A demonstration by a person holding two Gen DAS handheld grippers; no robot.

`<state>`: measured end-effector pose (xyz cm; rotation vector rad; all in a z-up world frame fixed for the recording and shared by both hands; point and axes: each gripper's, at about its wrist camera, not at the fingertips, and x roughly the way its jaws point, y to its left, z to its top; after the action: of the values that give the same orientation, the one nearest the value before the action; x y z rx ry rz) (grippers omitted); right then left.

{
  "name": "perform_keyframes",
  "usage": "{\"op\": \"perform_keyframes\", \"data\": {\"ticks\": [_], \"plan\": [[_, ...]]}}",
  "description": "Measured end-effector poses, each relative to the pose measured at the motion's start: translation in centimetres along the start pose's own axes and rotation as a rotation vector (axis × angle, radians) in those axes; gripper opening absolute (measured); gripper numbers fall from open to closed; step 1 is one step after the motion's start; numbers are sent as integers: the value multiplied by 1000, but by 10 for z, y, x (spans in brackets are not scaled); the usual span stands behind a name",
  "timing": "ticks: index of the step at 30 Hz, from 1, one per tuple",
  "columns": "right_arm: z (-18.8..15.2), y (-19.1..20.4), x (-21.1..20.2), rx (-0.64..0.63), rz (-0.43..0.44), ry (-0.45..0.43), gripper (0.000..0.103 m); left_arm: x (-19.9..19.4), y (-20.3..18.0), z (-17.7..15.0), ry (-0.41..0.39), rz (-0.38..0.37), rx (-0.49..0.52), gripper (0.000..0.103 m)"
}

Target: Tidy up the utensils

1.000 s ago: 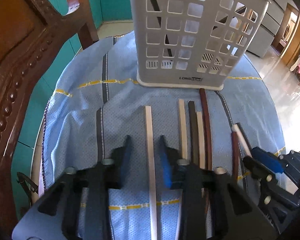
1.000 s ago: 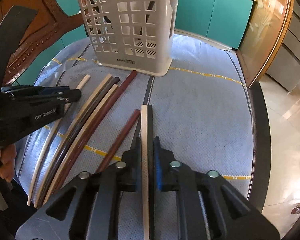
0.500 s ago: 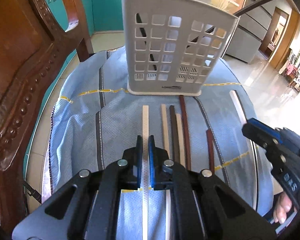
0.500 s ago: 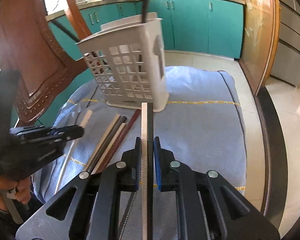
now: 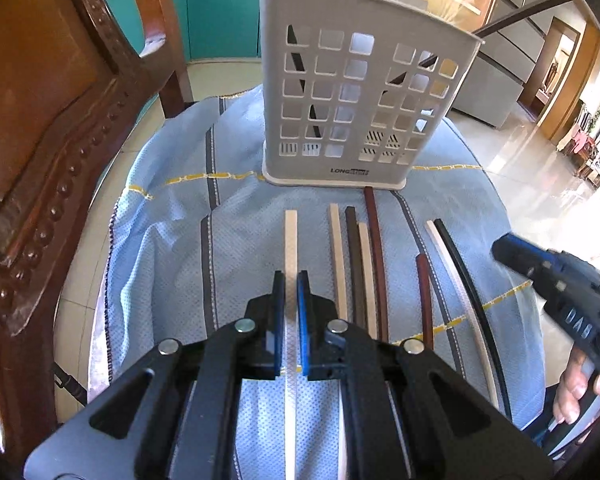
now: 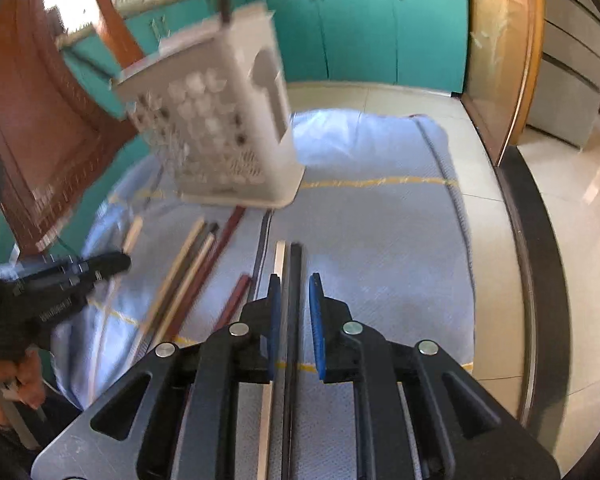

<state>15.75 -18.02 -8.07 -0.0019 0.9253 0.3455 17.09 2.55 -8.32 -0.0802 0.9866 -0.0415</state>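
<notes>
Both claws over chopsticks laid on the cloth-covered worktop.

We noted the left claw (image 5: 291,284) pinching one pale chopstick (image 5: 290,240), its tip pointing toward the white slotted utensil holder (image 5: 356,96) standing on the blue cloth (image 5: 168,240). Our right claw (image 6: 296,292) stood slightly spread around a pale-and-black chopstick pair (image 6: 288,264); the right pad sat clear of the black stick, contact on the left unclear. Four more chopsticks (image 5: 358,248) lay side by side between the claws, just before the holder, and a short reddish one (image 5: 424,292) beside them.
</notes>
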Motion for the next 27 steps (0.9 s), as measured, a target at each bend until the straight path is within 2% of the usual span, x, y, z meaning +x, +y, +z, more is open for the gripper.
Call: {"op": "perform_keyframes", "data": {"ticks": [4, 8, 16, 17, 18, 22, 27], "plan": [[-5, 8, 22, -32, -36, 85, 15, 15, -3, 2, 17, 9, 2, 7], [-7, 11, 29, -56, -75, 108, 15, 20, -5, 2, 22, 11, 8, 7], [-5, 22, 39, -102, -108, 88, 15, 40, -10, -2, 67, 36, 20, 7], [-5, 21, 39, -99, -106, 89, 14, 43, -11, -3, 73, 40, 24, 7], [-5, 20, 39, -95, -101, 90, 7, 44, -13, -3, 67, 46, 31, 7], [-6, 20, 36, -77, -78, 79, 7, 48, -14, -1, 64, 46, 25, 7], [0, 15, 4, -49, -55, -34, 7, 50, -15, 0, 47, 50, 25, 7]]}}
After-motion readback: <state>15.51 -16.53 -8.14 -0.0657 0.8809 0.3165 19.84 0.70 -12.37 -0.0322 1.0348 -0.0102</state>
